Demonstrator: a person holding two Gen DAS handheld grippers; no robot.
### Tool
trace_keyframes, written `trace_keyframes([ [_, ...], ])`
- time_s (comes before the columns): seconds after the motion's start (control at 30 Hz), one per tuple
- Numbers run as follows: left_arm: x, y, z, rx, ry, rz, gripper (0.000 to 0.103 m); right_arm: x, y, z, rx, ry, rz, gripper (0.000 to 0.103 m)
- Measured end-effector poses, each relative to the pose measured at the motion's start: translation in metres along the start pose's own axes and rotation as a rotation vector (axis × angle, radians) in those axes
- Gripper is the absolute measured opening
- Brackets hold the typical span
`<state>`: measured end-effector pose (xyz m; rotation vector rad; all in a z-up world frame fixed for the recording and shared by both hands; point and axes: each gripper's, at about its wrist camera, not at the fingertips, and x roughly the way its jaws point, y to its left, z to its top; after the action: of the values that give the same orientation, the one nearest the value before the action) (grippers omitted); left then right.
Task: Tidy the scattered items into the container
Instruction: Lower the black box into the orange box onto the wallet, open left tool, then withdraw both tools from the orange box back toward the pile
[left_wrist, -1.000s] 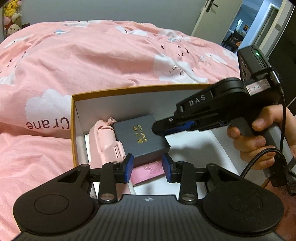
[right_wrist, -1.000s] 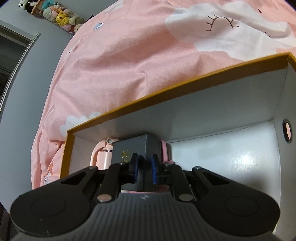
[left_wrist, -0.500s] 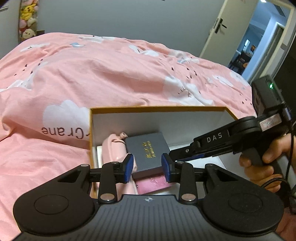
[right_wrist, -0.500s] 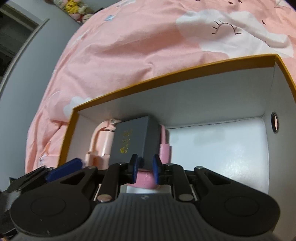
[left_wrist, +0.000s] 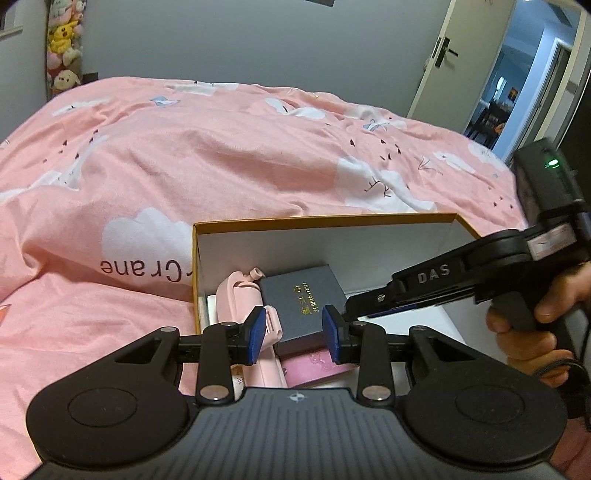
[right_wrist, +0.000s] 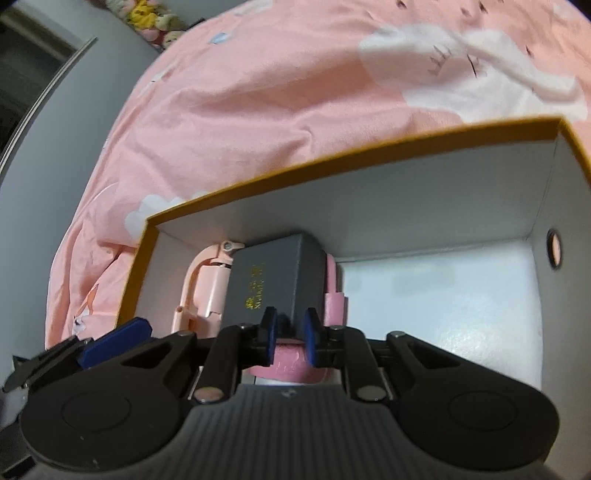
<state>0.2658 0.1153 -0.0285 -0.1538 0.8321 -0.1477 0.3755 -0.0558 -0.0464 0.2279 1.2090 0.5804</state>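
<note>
An open box (left_wrist: 325, 218) with a mustard rim and white inside sits on the pink bed; it also shows in the right wrist view (right_wrist: 354, 162). In its left end lie a dark grey box with gold print (left_wrist: 303, 295) (right_wrist: 273, 273), a pale pink gadget (left_wrist: 240, 295) (right_wrist: 207, 280) and a pink flat item (left_wrist: 314, 365) (right_wrist: 288, 362). My left gripper (left_wrist: 293, 334) is open and empty above the box's near side. My right gripper (right_wrist: 289, 334) is open and empty, its pads apart just short of the grey box; its body shows in the left wrist view (left_wrist: 443, 280).
A pink bedspread with white clouds (left_wrist: 221, 158) surrounds the box. The right half of the box floor (right_wrist: 436, 295) is bare white. Plush toys (left_wrist: 61, 44) hang at the far wall. An open door (left_wrist: 498, 74) is at the back right.
The right gripper has let go of the grey box, opened its pads and drawn back. The left gripper has risen and pulled back, so more of the bed shows.
</note>
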Motion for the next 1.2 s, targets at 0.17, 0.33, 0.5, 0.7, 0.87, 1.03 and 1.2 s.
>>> trace_keyframes([
  [0.17, -0.009, -0.008, -0.004, -0.008, -0.002, 0.022, 0.038, -0.023, 0.017, -0.012, -0.126, -0.080, -0.052, 0.040],
  [0.33, -0.027, -0.015, -0.016, -0.053, -0.067, 0.055, 0.061, -0.049, 0.032, -0.030, -0.242, -0.204, -0.126, 0.050],
  [0.5, -0.043, -0.026, -0.030, -0.077, -0.125, 0.136, 0.063, -0.074, 0.041, -0.055, -0.292, -0.352, -0.229, 0.073],
  [0.7, -0.060, -0.045, -0.045, -0.037, -0.189, 0.211, 0.063, -0.099, 0.047, -0.088, -0.329, -0.446, -0.248, 0.077],
  [0.87, -0.078, -0.059, -0.056, -0.024, -0.211, 0.204, 0.063, -0.119, 0.052, -0.117, -0.345, -0.528, -0.242, 0.087],
  [1.03, -0.097, -0.071, -0.069, -0.013, -0.218, 0.177, 0.068, -0.139, 0.058, -0.148, -0.377, -0.586, -0.239, 0.093],
  [1.2, -0.115, -0.078, -0.086, -0.023, -0.216, 0.168, 0.069, -0.152, 0.054, -0.173, -0.327, -0.584, -0.236, 0.094],
])
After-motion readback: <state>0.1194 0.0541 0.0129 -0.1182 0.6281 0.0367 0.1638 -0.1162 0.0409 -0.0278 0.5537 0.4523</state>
